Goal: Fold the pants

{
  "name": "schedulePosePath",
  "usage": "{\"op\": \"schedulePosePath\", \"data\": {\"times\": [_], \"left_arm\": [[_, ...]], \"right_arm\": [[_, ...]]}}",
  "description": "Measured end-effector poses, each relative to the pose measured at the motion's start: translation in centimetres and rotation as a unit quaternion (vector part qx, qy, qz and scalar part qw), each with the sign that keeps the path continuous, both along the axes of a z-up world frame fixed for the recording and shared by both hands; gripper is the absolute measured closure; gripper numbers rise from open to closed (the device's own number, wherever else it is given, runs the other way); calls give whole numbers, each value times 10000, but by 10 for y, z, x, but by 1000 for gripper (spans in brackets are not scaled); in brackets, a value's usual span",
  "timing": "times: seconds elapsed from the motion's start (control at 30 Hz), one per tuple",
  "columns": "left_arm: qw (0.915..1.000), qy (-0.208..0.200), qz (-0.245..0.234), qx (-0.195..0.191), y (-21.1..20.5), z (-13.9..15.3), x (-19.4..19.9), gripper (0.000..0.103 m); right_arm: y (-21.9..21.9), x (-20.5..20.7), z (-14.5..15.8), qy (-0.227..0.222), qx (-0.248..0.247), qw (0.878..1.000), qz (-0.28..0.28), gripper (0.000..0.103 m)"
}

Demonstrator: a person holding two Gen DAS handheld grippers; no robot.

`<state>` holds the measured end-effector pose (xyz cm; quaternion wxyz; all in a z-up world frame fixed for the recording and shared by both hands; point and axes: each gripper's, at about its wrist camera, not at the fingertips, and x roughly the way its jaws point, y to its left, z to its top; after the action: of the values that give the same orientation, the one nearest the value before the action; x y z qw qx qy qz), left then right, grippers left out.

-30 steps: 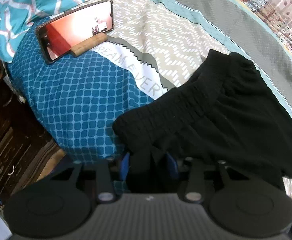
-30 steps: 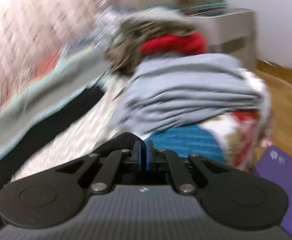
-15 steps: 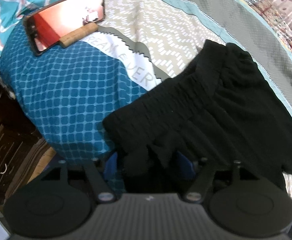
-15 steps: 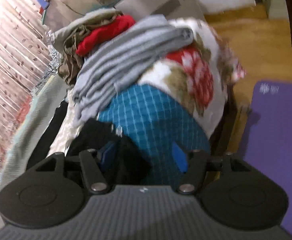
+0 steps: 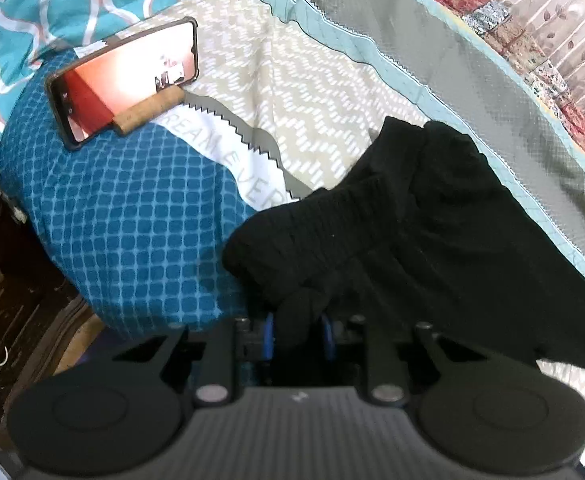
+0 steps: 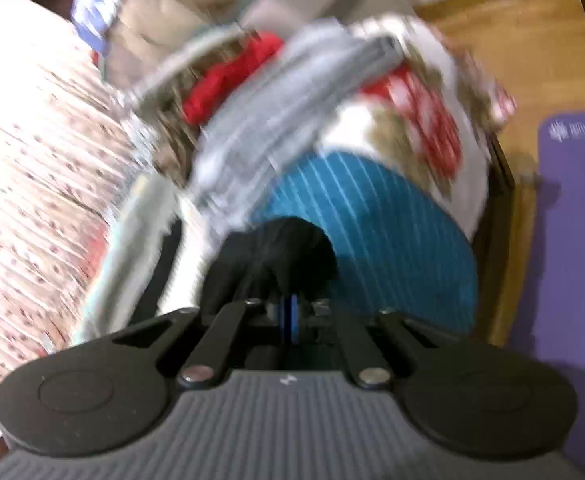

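Black pants (image 5: 412,232) lie crumpled on the bed, the waistband towards the blue checked cover. My left gripper (image 5: 298,336) is shut on a bunch of the black cloth at the near edge of the pants. In the blurred right wrist view, my right gripper (image 6: 292,316) is shut on another bunch of the black pants (image 6: 276,256), its blue pads nearly touching.
A phone (image 5: 124,80) leans on a cork stand on the blue checked cover (image 5: 132,220). A pile of grey and red clothes (image 6: 292,92) sits on the bed. A purple mat (image 6: 572,240) lies on the wooden floor. Dark wooden furniture (image 5: 4,300) stands on the left.
Both grippers opened half a second ago and have closed again on the black cloth. The right gripper is moving, so its view is blurred.
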<state>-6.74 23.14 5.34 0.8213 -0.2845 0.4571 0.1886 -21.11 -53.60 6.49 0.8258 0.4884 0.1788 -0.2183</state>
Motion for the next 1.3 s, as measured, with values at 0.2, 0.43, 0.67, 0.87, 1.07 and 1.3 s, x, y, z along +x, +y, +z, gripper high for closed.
{"op": "schedulePosePath", "data": {"times": [0.2, 0.43, 0.67, 0.87, 1.07, 1.3], "left_arm": [[9973, 273, 128, -677, 11, -12, 12, 84], [9843, -1435, -1, -1025, 27, 111, 50, 85], [9845, -1528, -232, -827, 20, 91, 35, 84], [9941, 113, 45, -1078, 16, -55, 10, 81], [9977, -243, -401, -492, 16, -9, -17, 50], [9946, -908, -148, 479, 54, 51, -24, 48]], "right_arm": [[-3, 38, 37, -96, -75, 9998, 173, 98], [2, 135, 141, -1009, -402, 9929, 478, 98], [-3, 103, 121, -1008, -447, 9932, 360, 98], [-7, 62, -10, 1182, 177, 9928, -89, 96], [-13, 26, -6, 1219, 115, 9909, -557, 44], [-5, 41, 61, 1211, -1592, 9753, -938, 44]]}}
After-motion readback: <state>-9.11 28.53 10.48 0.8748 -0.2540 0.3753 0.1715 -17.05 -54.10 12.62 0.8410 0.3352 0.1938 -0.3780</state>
